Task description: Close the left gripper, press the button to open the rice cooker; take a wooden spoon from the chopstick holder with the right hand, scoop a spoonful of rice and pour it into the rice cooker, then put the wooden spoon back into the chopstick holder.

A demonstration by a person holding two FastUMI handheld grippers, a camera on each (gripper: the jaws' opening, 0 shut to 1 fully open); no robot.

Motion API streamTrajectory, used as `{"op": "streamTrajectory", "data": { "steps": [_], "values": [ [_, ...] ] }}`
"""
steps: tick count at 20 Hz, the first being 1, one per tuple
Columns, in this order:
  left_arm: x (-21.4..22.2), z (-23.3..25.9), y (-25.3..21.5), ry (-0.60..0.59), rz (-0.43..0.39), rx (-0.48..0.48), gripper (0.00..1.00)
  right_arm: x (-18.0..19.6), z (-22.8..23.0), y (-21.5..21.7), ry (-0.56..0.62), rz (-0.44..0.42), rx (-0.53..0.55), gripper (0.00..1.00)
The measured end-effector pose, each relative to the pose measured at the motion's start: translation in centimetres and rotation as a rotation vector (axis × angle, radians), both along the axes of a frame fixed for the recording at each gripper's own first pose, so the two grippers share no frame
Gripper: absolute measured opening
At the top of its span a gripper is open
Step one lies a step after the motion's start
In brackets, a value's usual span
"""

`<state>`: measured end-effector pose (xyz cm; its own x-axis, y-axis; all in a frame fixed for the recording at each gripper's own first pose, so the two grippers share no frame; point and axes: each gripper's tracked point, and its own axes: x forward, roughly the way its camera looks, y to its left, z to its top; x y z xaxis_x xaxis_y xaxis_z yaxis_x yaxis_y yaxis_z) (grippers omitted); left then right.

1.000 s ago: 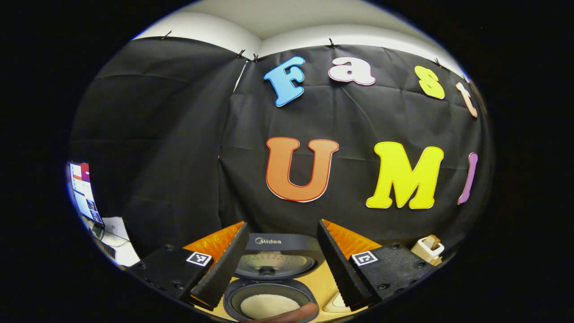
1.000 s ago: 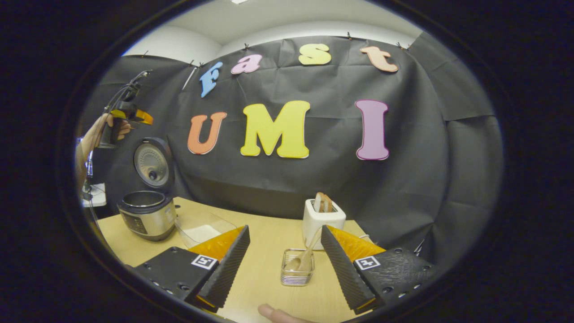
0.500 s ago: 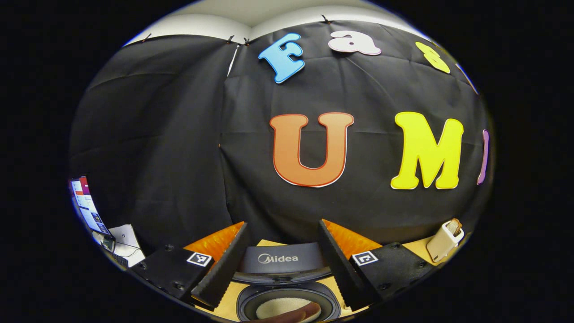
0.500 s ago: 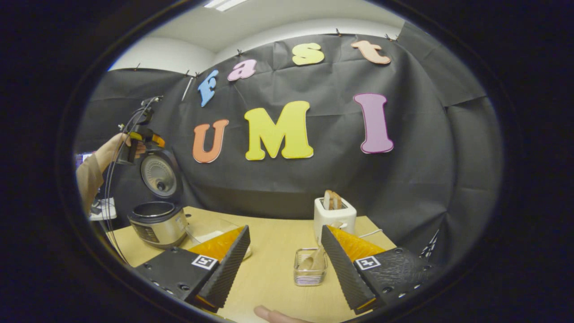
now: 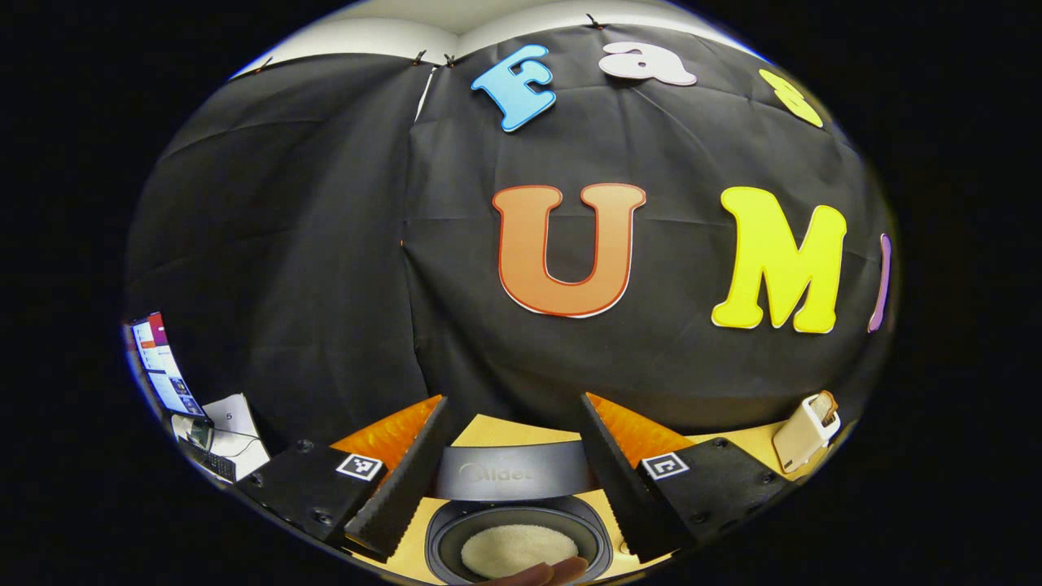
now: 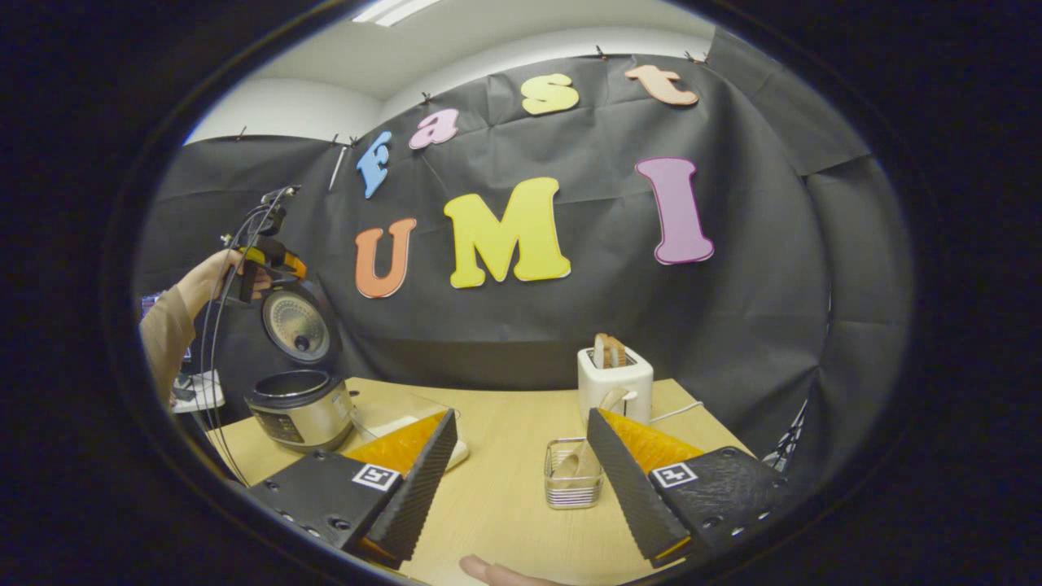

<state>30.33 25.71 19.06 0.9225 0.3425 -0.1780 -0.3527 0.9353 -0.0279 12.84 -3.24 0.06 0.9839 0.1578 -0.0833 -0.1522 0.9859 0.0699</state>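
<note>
The left gripper [image 5: 509, 480] is spread open above the rice cooker [image 5: 521, 521], lid up, logo blurred. The right gripper [image 6: 521, 480] gapes wide; chopstick holder [image 6: 573, 484] beside its right finger.

Even, bright light from a ceiling fixture [image 6: 396, 10] at 11 o'clock; sharp centre, heavy fisheye bending at edges.
</note>
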Motion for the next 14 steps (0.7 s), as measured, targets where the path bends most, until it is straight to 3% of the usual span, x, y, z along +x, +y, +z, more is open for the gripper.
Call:
{"op": "streamTrajectory", "data": {
  "steps": [5,6,14],
  "values": [
    [-3.6,-2.5,-2.1,0.037,-0.029,-0.008,0.99,-1.6,-0.2,2.5,-0.019,0.058,-0.054,0.96],
    [-4.4,-3.1,-2.6,0.04,-0.032,-0.012,0.99,-2.0,-0.3,3.0,-0.019,0.07,-0.054,0.93],
    [-9.4,-9.7,-6.0,0.025,-0.087,-0.004,0.99,-5.1,-2.4,5.2,-0.014,0.073,-0.083,0.96]
  ]
}}
